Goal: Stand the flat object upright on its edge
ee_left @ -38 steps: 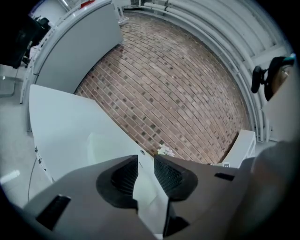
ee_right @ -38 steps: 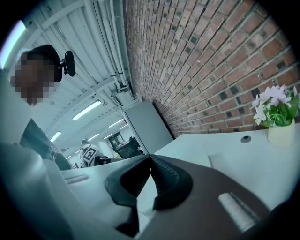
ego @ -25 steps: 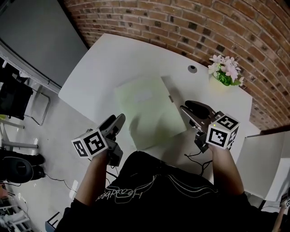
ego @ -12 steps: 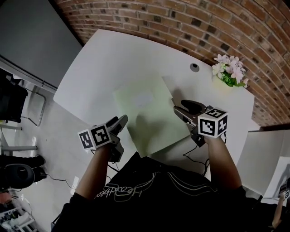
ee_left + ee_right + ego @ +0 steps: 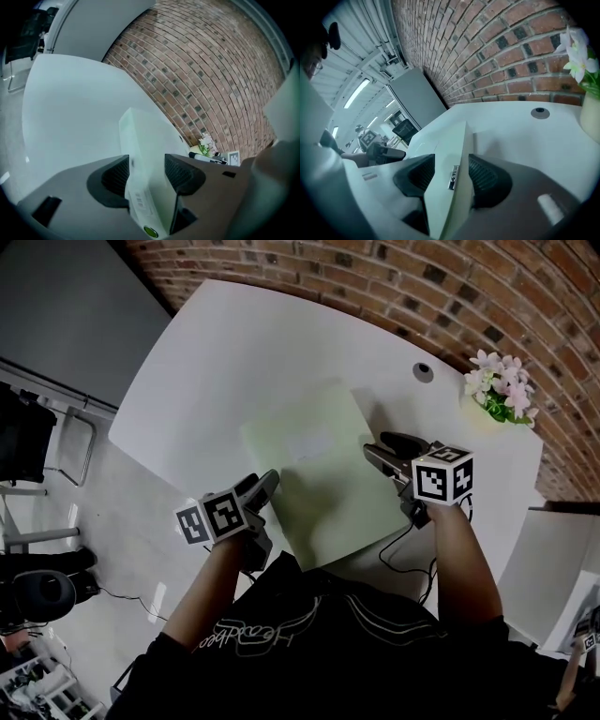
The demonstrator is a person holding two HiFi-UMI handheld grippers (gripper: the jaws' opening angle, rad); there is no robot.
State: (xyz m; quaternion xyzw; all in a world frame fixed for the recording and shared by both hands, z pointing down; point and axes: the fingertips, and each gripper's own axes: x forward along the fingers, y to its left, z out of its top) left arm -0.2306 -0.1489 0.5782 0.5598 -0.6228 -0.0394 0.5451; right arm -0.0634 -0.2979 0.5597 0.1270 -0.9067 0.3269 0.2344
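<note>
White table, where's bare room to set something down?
Free: the stretch between the green box, the brick wall and the left edge of the table. Crowded: the near edge, where the left gripper and right gripper, its jaws just opened wider, straddle the box; potted flowers fill the far right corner.

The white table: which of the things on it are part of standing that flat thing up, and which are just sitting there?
In the job: flat pale-green box; left gripper, jaws open astride its edge; right gripper, jaws have just been opening, box edge between them.
Lying about: potted flowers; cable hole.
</note>
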